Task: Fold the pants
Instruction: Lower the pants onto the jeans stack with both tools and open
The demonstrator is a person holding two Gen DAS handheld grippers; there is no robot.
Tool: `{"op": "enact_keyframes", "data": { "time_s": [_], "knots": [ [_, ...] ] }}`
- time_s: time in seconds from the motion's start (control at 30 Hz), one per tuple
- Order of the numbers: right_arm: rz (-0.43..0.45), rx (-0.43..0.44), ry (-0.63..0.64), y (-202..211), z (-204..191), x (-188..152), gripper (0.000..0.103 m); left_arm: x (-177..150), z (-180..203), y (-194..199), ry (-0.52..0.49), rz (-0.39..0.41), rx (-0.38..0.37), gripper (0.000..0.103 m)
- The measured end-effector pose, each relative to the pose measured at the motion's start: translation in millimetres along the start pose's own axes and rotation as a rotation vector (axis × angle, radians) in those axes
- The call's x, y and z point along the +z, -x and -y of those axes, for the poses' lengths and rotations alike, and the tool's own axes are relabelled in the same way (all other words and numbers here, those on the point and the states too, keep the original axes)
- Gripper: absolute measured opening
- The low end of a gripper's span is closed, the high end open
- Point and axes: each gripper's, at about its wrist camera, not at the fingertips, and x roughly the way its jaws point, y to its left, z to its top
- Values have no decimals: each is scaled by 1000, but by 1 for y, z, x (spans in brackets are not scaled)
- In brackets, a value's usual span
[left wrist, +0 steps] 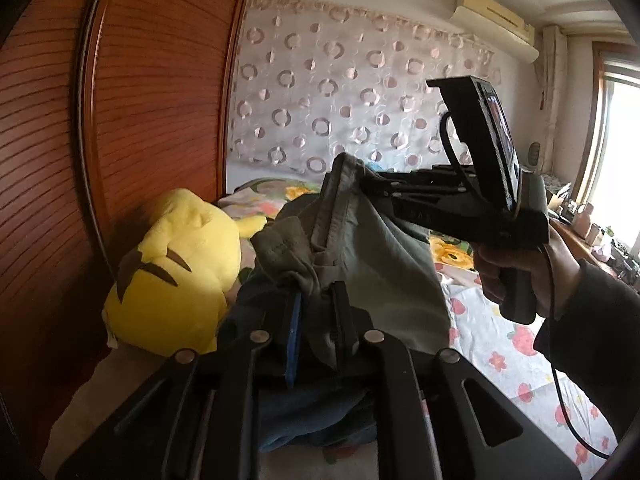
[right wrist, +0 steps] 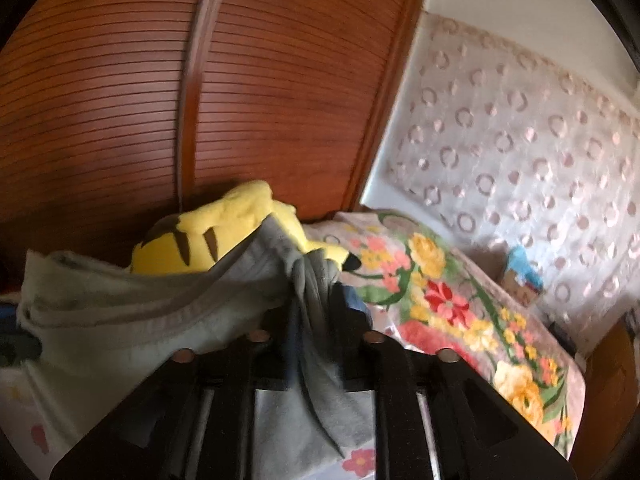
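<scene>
Both grippers pinch the grey-green cotton pants (left wrist: 372,240), which hang lifted between them above the floral-print bed (left wrist: 520,344). The left gripper (left wrist: 316,288) has its jaws closed on a bunched corner of fabric; the right gripper (right wrist: 316,292) clamps the other gathered edge. A yellow plush toy (left wrist: 180,272) lies left, against the slatted wooden wardrobe (left wrist: 152,100).

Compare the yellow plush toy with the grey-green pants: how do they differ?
The plush toy is bright yellow with dark stripes; the pants are dull grey-green. The toy lies untouched by the wooden wardrobe; the pants hang bunched, pinched by the left hand-held gripper and right hand-held gripper. Both are soft fabric.
</scene>
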Motion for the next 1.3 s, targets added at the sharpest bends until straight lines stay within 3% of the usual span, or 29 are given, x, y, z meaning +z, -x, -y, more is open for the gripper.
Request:
{"op": "enact_keyframes", "data": {
  "time_s": [0.03,0.1,0.27,0.43,0.67,0.93,1.1,1.3],
  "knots": [
    [4,0,-15,0,1,0,31,0,-1,0,3,-2,-7,15],
    [20,8,-47,6,5,0,34,1,-3,7,8,18,7,24],
    [32,86,-113,25,16,-8,35,10,1,18,7,57,-13,28],
    [-28,193,-159,21,21,-30,35,14,14,-9,-13,-27,-94,28],
    [-115,188,-234,-15,33,-56,34,-21,18,-48,-23,-173,-63,29],
    [-102,165,-253,-7,33,-54,34,-23,26,-44,-53,-163,-33,33],
    [-78,136,-264,20,27,-55,35,-21,31,-32,-90,-152,-15,35],
    [-48,113,-284,68,22,-61,35,-21,38,-9,-100,-128,-53,41]
  ]
}}
